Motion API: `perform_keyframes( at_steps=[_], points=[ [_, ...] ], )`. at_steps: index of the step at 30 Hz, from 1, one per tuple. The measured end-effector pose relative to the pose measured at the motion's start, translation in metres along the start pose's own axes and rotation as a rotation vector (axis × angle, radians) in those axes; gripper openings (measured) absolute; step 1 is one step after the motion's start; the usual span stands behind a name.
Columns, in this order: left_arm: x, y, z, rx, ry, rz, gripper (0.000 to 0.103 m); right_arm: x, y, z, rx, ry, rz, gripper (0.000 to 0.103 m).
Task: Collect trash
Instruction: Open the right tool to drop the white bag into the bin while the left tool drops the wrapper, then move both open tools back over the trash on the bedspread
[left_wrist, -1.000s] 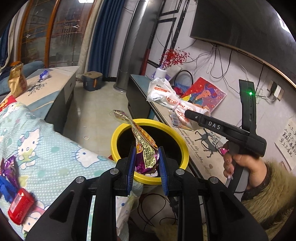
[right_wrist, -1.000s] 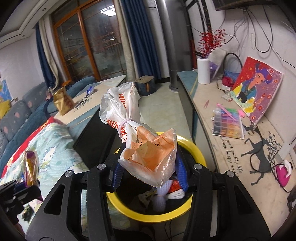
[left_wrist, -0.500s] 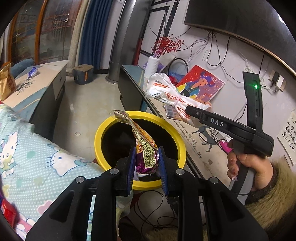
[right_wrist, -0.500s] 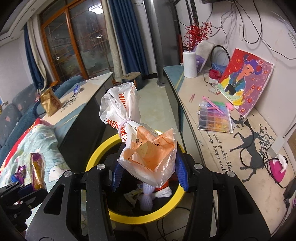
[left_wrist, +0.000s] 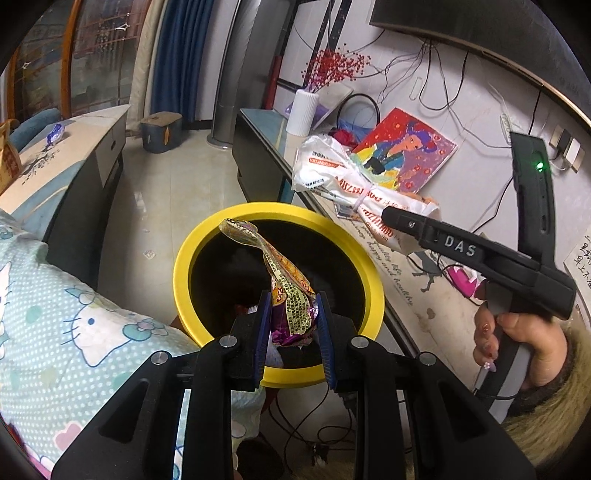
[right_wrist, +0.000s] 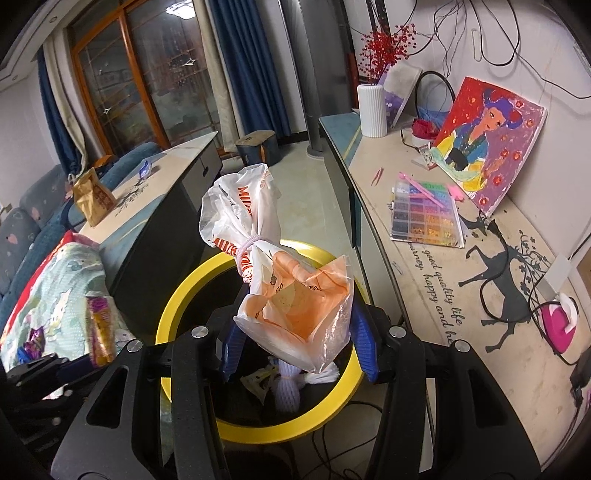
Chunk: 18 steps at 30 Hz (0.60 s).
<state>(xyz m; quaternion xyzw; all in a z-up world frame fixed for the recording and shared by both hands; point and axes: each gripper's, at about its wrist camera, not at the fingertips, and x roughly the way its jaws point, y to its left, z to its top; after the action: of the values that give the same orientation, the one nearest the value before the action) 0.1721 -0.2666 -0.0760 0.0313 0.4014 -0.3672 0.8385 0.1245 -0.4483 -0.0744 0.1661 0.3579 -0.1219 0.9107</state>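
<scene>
Left wrist view — snack wrapper (left_wrist: 284, 288) stands upright, tip leaning up-left.

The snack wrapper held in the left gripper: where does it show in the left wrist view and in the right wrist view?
Left wrist view: the snack wrapper stands low at centre between the left gripper pads, over the yellow-rimmed bin.
Right wrist view: the same wrapper is blurred at the left edge, beside the bin.
Shared landmark: the red painting leaning on the wall.
</scene>
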Motion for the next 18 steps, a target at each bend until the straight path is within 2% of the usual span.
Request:
perform_keyframes(
  at_steps=[2,5,7,8,9,11,14,18],
  points=[
    [0.006,0.001,0.001,-0.005,0.009,0.0,0.023,0.002,-0.001,0.0,0.005,0.006,0.01,0.044],
    [0.014,0.002,0.004,-0.008,0.018,-0.004,0.024,0.004,-0.001,0.0,0.014,0.009,0.03,0.051],
    [0.02,0.002,0.007,0.001,0.023,0.0,0.036,0.006,-0.002,-0.001,0.017,0.01,0.028,0.055],
    [0.021,0.004,0.008,-0.001,0.022,0.004,0.053,0.006,-0.002,-0.001,0.018,0.012,0.024,0.055],
    [0.023,0.005,0.008,-0.008,0.022,0.004,0.066,0.006,-0.004,-0.001,0.023,0.013,0.02,0.055],
    [0.023,0.008,0.01,-0.028,0.02,-0.016,0.068,0.006,-0.004,-0.002,0.03,0.009,0.009,0.06],
    [0.018,0.007,0.01,-0.016,0.002,-0.011,0.084,0.005,-0.005,-0.002,0.03,0.001,0.0,0.063],
    [0.009,0.005,0.01,-0.017,-0.028,-0.005,0.092,0.002,-0.005,-0.001,0.029,-0.013,-0.013,0.064]
  ],
)
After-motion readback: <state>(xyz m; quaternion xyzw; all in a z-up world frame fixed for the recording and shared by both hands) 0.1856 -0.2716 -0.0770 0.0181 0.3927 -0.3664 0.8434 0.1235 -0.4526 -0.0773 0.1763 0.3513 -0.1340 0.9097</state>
